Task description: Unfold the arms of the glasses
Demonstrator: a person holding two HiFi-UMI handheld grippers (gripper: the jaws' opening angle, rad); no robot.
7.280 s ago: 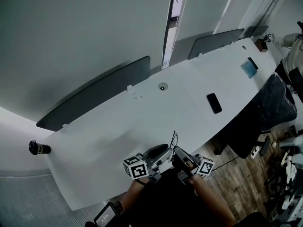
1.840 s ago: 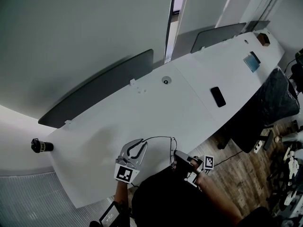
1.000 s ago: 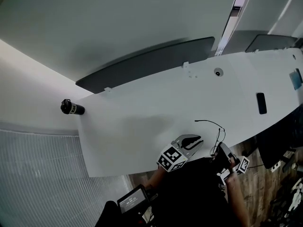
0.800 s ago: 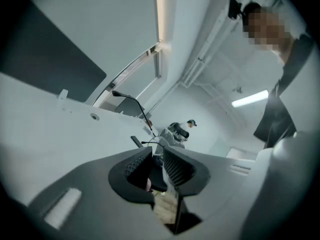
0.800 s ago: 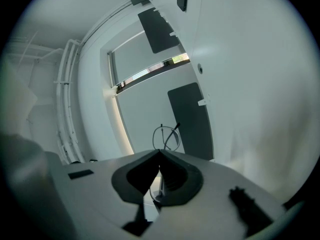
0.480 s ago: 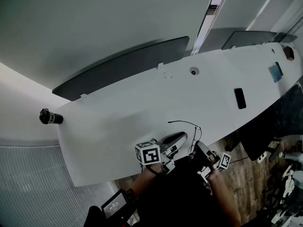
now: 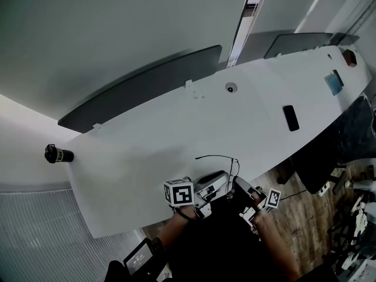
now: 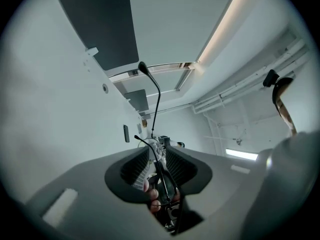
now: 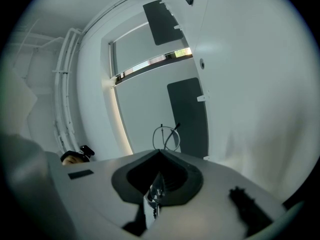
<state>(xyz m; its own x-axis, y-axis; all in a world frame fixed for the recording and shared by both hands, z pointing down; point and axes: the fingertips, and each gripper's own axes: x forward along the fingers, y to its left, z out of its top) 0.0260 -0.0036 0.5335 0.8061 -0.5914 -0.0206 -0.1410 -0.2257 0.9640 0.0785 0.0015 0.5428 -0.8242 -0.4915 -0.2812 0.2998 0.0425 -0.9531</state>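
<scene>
The right gripper [image 9: 160, 153] clamped the glasses [image 9: 166, 137] while the left gripper [image 8: 156, 150], jaws just opening, loosely straddled one arm.

Glasses [image 7: 215, 155] tiny in head view; lenses indistinct, partly behind left gripper [image 7: 218, 180].

Light: dim and grey overall; the pale counter [image 7: 176, 128] was brightest.
Source: a light strip [image 8: 220, 31] glared, blown out.
Distortion: fisheye bent straight edges; black corners ringed both gripper views.
Focus: the left tool [image 8: 157, 151] looked dark and soft near the lens.
</scene>
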